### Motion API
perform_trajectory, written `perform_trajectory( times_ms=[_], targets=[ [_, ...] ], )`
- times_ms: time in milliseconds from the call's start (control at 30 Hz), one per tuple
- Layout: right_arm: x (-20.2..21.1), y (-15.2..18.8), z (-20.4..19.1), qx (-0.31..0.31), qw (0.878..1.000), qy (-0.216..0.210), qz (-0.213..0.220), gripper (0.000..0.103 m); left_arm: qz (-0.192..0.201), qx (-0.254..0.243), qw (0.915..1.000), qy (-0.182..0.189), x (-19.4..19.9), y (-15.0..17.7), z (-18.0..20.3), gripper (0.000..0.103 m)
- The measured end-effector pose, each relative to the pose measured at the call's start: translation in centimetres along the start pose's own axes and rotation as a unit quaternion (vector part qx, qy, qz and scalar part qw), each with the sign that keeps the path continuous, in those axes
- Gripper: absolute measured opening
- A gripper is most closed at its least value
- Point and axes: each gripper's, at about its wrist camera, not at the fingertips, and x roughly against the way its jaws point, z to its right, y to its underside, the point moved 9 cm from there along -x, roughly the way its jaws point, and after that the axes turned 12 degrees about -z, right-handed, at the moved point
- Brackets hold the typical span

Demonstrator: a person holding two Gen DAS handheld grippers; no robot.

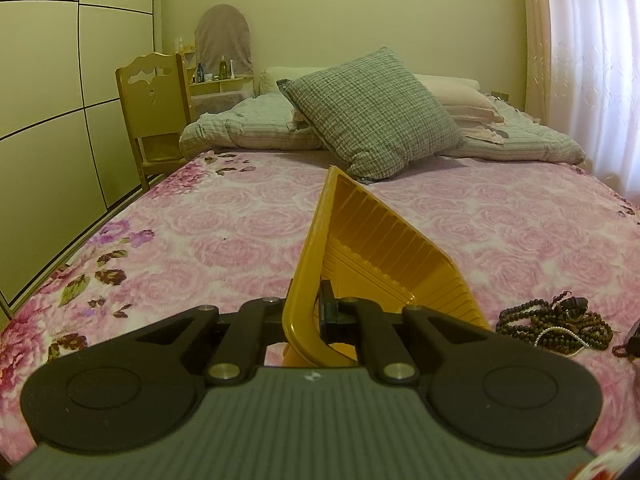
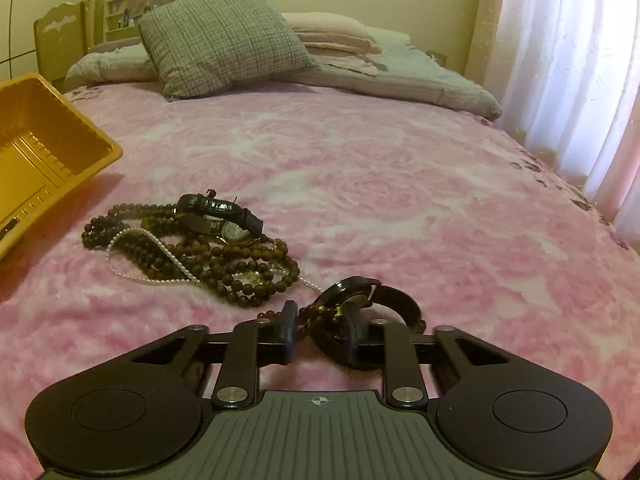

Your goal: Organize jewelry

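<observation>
My left gripper (image 1: 308, 314) is shut on the near rim of a yellow plastic tray (image 1: 380, 240), which is tilted up off the pink bedspread. The same tray (image 2: 40, 160) shows at the left edge of the right wrist view and looks empty. A heap of dark bead strands and a pearl string (image 2: 192, 248) lies on the bed, with a wristwatch (image 2: 224, 216) on top; the heap (image 1: 556, 324) is to the right of the tray. My right gripper (image 2: 322, 330) is down on the bedspread, its narrow jaws pinching a black watch (image 2: 360, 288) and a strand of red beads (image 2: 310, 314).
The pink rose bedspread (image 2: 400, 180) stretches ahead. A checked cushion (image 2: 224, 36) and folded quilts lie at the head. A white curtain (image 2: 580, 60) hangs along the right side. A wooden chair (image 1: 152, 112) and wardrobe panels stand to the left.
</observation>
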Motion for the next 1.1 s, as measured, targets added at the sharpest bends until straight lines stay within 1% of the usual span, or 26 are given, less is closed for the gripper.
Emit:
perform_trajectory(
  times_ms=[33, 67, 167, 233, 400, 667, 767, 833, 900, 967, 1033, 1100],
  targets=[
    [0.1, 0.0, 0.1, -0.001, 1.0, -0.001, 0.0, 0.019, 0.0, 0.0, 1.0, 0.0, 0.0, 0.0, 0.0, 0.006],
    [0.3, 0.0, 0.0, -0.001, 1.0, 0.0, 0.001, 0.014, 0.0, 0.0, 1.0, 0.001, 0.0, 0.0, 0.0, 0.006],
    [0.8, -0.1, 0.0, 0.002, 1.0, 0.007, 0.007, 0.01, 0.0, -0.001, 1.0, 0.001, 0.0, -0.1, 0.0, 0.007],
    [1.1, -0.1, 0.1, -0.001, 1.0, 0.004, 0.009, 0.003, 0.0, -0.001, 1.0, 0.001, 0.0, -0.1, 0.0, 0.007],
    [2.5, -0.7, -0.1, 0.002, 1.0, 0.003, 0.029, 0.001, 0.0, 0.0, 1.0, 0.001, 0.1, -0.1, 0.0, 0.007],
    [5.7, -3.8, -1.3, 0.009, 0.997, -0.016, 0.077, 0.0, 0.0, 0.0, 1.0, 0.001, 0.1, -0.1, 0.1, 0.007],
    [5.7, -4.1, -1.3, 0.011, 0.997, -0.013, 0.079, 0.0, 0.001, 0.0, 1.0, 0.001, 0.1, -0.1, 0.1, 0.007],
    [5.2, -3.7, -1.1, 0.012, 0.997, -0.007, 0.07, 0.001, 0.001, -0.001, 1.0, 0.001, 0.1, -0.1, 0.1, 0.007],
    [4.3, -2.7, -1.0, 0.013, 0.999, -0.003, 0.052, 0.003, 0.001, -0.001, 1.0, 0.002, 0.1, -0.1, 0.1, 0.007],
    [3.5, -1.6, -1.2, 0.006, 0.999, -0.012, 0.034, 0.012, 0.001, -0.001, 1.0, 0.001, 0.1, -0.1, 0.1, 0.007],
    [2.7, -0.6, -1.4, 0.004, 1.0, -0.018, 0.018, 0.03, 0.001, -0.001, 1.0, 0.002, 0.1, 0.0, 0.1, 0.007],
    [1.9, 0.2, -1.8, 0.007, 1.0, -0.021, 0.005, 0.032, 0.001, -0.001, 1.0, 0.001, 0.1, 0.0, 0.1, 0.007]
  ],
)
